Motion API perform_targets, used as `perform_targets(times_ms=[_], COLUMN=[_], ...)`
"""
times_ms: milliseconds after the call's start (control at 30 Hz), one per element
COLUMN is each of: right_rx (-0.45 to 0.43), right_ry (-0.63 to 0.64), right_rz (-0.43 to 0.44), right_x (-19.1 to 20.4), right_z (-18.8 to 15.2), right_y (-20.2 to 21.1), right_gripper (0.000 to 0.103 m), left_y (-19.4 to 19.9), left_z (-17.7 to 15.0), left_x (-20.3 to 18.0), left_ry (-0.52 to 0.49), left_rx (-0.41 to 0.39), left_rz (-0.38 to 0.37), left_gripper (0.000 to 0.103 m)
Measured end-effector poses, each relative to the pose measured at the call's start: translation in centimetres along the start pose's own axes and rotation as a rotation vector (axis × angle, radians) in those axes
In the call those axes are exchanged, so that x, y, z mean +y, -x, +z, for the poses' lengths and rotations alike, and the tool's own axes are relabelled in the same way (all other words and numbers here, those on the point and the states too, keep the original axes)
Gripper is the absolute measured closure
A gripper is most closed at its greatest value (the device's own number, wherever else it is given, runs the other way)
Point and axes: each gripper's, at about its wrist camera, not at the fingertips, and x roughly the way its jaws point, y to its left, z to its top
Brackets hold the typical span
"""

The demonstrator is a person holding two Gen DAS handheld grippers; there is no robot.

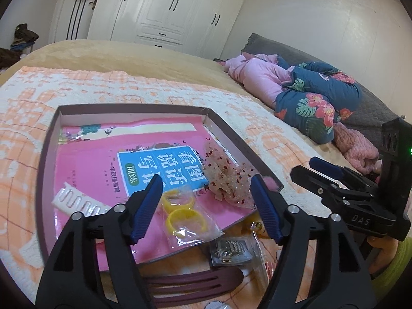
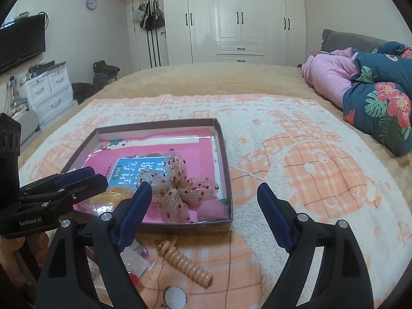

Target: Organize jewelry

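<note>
A shallow brown box point(image 1: 221, 126) point(image 2: 224, 154) lies on the bed with a pink book point(image 1: 103, 159) inside. In it are a sheer bow hair clip point(image 1: 226, 177) point(image 2: 177, 182), a bag of yellow rings point(image 1: 184, 213), a white comb clip point(image 1: 77, 200) and a pink pompom point(image 2: 209, 211). My left gripper point(image 1: 206, 206) is open and empty, just above the yellow rings. My right gripper point(image 2: 203, 213) is open and empty, near the box's front edge. A bagged rhinestone piece point(image 1: 230, 252), a maroon hair clip point(image 1: 195, 283) and a beige spiral hair tie point(image 2: 184, 264) lie outside the box.
An orange and white towel point(image 2: 309, 167) covers the bed. Pink and floral quilts point(image 1: 309, 95) point(image 2: 373, 97) are bunched at the right. White wardrobes point(image 2: 244, 18) stand at the back. Small plastic bags point(image 2: 136, 260) lie by my right gripper.
</note>
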Motion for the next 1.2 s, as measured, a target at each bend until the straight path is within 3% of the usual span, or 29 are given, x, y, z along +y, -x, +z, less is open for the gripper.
perform_targets(times_ms=[333,1200], right_rx=[-0.041,-0.201], right_ry=[-0.021,0.036], right_rz=[0.011,0.05], right_x=[-0.3,1.4], right_z=[0.3,1.4], right_y=[2.8,10.5], right_gripper=[0.018,0.013], left_y=[3.9,12.7], left_z=[1.2,0.8], left_x=[-0.2,-1.2], left_ry=[0.015,0.004], left_rx=[-0.063,-0.188], left_rz=[0.037,0.134], left_gripper=[0.012,0.011])
